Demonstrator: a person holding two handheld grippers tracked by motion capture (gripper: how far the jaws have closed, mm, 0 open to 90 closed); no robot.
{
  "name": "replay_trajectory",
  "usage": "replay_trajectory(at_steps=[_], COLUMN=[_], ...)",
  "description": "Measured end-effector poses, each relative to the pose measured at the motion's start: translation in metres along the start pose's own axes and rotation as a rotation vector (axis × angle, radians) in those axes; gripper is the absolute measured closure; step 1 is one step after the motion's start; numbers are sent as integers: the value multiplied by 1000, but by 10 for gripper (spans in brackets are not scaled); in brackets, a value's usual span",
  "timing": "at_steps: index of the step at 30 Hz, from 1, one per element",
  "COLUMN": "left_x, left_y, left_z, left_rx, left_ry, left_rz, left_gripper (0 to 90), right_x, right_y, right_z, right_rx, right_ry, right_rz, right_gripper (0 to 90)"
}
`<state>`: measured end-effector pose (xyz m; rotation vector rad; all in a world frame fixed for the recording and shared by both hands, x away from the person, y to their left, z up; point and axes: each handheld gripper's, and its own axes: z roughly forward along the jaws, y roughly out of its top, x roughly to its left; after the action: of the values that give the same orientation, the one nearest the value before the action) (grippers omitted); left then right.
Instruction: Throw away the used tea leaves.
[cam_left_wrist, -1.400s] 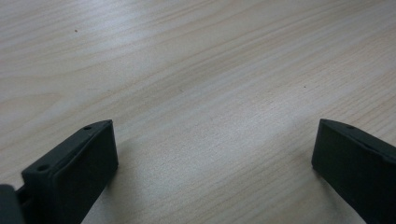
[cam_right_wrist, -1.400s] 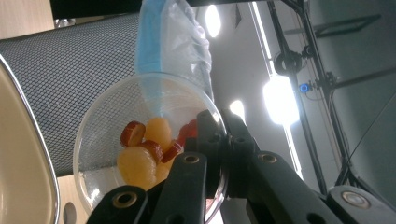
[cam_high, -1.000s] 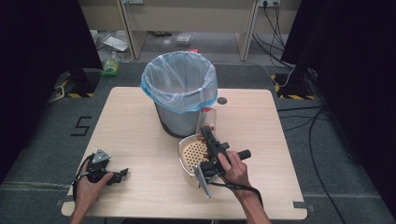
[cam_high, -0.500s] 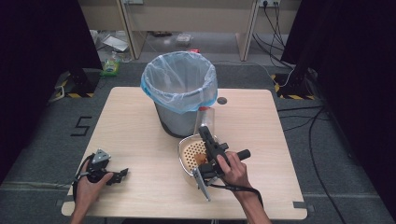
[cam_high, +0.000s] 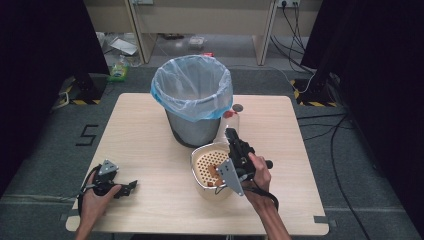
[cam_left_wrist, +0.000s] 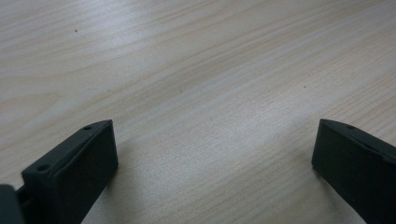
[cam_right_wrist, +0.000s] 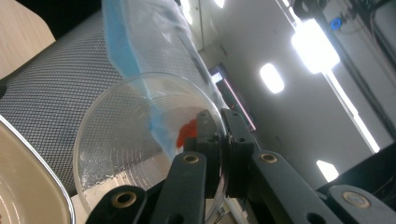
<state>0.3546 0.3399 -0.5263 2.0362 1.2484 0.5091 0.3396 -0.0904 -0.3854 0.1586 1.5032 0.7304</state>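
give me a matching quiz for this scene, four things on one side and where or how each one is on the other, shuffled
Things:
1. right tool
2. left tool
3. bin
4. cream bowl

Descriptions:
A. jaws wide apart, nothing between them, low over bare table
B. lined with a pale blue bag, at the middle of the table
C. jaws pinched on the rim of a clear plastic cup
D. in front of the bin, holding orange bits

Pairs: 1-C, 2-A, 3-B, 4-D
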Motion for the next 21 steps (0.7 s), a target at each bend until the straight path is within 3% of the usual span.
replay_trajectory(at_steps=[5, 13, 17, 21], left_x=[0, 0, 0, 0], left_y=[0, 1, 1, 1], left_z=[0, 1, 1, 1], left_rx=[0, 1, 0, 0], left_ry=[0, 2, 2, 2], left_rz=[0, -1, -2, -1], left_gripper=[0, 0, 0, 0], right_x=[-11, -27, -31, -34], right_y=[-10, -25, -32, -36], right_z=[4, 15, 17, 18], right_rx=[51, 107, 131, 143], right_ry=[33, 75, 93, 96], right_rz=[168, 375, 423, 433], right_gripper=[873, 872, 871, 871])
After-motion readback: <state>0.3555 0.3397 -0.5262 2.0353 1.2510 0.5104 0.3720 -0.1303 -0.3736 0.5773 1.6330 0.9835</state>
